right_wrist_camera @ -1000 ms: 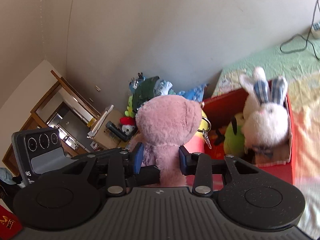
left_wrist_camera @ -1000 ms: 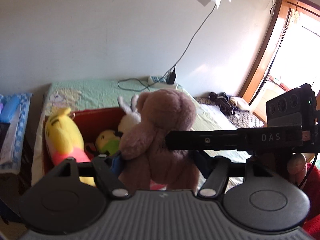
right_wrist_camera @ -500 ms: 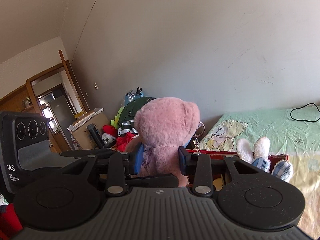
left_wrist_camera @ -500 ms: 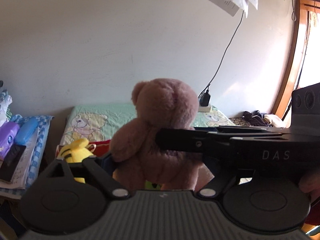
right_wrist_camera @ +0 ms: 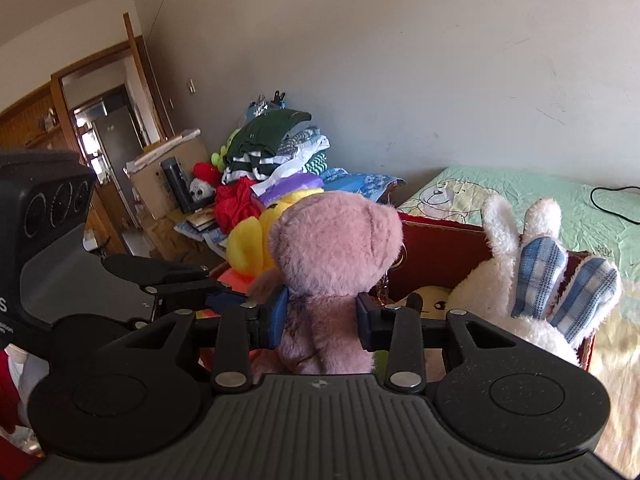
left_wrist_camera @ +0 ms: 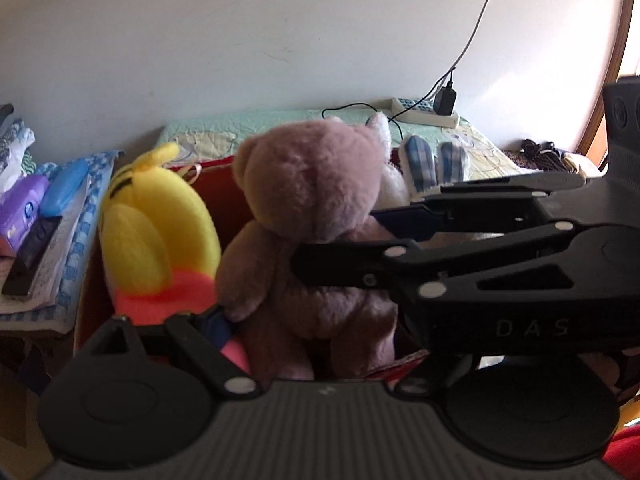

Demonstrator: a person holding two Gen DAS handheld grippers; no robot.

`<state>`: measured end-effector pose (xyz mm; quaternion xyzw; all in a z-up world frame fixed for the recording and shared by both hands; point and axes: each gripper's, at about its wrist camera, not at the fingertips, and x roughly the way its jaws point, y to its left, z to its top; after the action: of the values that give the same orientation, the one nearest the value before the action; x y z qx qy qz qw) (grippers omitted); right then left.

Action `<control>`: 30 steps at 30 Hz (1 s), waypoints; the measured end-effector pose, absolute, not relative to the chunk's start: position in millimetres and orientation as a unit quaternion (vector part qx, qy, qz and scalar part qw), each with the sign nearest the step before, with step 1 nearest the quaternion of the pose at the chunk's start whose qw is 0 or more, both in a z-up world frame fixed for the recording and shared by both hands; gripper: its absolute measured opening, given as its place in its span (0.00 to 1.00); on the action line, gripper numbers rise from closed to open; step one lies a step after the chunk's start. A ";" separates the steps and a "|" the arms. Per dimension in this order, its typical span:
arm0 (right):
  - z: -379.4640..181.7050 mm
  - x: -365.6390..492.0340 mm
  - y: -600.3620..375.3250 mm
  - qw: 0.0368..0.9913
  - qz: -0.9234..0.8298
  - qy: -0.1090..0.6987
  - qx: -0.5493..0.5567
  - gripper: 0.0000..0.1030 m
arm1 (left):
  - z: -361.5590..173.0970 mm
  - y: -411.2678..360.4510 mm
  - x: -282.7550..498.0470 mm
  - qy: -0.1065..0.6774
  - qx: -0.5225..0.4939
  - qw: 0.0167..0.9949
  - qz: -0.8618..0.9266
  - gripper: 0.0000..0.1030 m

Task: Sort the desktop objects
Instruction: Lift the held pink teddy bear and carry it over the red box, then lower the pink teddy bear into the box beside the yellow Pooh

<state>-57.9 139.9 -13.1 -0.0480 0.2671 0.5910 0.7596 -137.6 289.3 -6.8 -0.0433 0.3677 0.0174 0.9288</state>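
"DAS" on right gripper (left_wrist_camera: 340, 248)

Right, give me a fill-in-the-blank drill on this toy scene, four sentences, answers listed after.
1. The right claw is shut on the pink ____.
2. The teddy bear hangs over a ____ box.
3. The white rabbit in the box has ears lined with blue ____ fabric.
4. The plush toy to the left of the bear in the left wrist view is mostly ____.

Missing words: teddy bear; red; checked; yellow
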 end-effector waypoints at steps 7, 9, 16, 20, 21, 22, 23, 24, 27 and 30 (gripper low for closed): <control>-16.9 -48.5 149.9 0.748 0.588 0.292 -0.096 0.36 | -6.1 292.6 -137.9 0.379 -0.031 0.925 0.014 0.85; -16.5 -48.2 151.5 0.748 0.587 0.293 -0.103 0.36 | -2.7 296.0 -141.1 0.381 -0.034 0.924 0.012 0.83; -23.5 -41.5 169.7 0.730 0.590 0.325 -0.111 0.36 | 7.3 297.5 -151.3 0.369 -0.033 0.929 -0.003 0.90; -29.8 -33.2 177.2 0.730 0.580 0.349 -0.088 0.38 | 0.7 295.6 -146.9 0.372 -0.032 0.928 0.005 0.89; -32.6 -28.0 178.0 0.729 0.573 0.368 -0.074 0.39 | 0.0 295.4 -146.4 0.371 -0.033 0.928 0.005 0.89; -34.5 -21.8 177.2 0.725 0.565 0.391 -0.056 0.39 | -0.6 295.0 -145.7 0.370 -0.034 0.928 0.005 0.90; -34.5 -19.0 175.9 0.724 0.561 0.399 -0.044 0.39 | -1.6 294.6 -144.1 0.370 -0.036 0.928 0.005 0.90; -34.3 -18.6 175.4 0.724 0.558 0.403 -0.039 0.40 | -2.2 294.5 -143.1 0.369 -0.038 0.928 0.005 0.91; -32.3 -24.9 173.1 0.732 0.553 0.396 -0.048 0.42 | -4.5 296.3 -138.0 0.371 -0.044 0.928 0.001 0.92; -27.5 -24.4 166.5 0.740 0.548 0.389 -0.038 0.46 | -3.6 298.4 -135.0 0.370 -0.048 0.928 -0.003 0.93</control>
<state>-24.4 166.5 -27.5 -0.0378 0.3891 0.5478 0.7396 -135.0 298.4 -3.6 -0.0483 0.3704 -0.0035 0.9276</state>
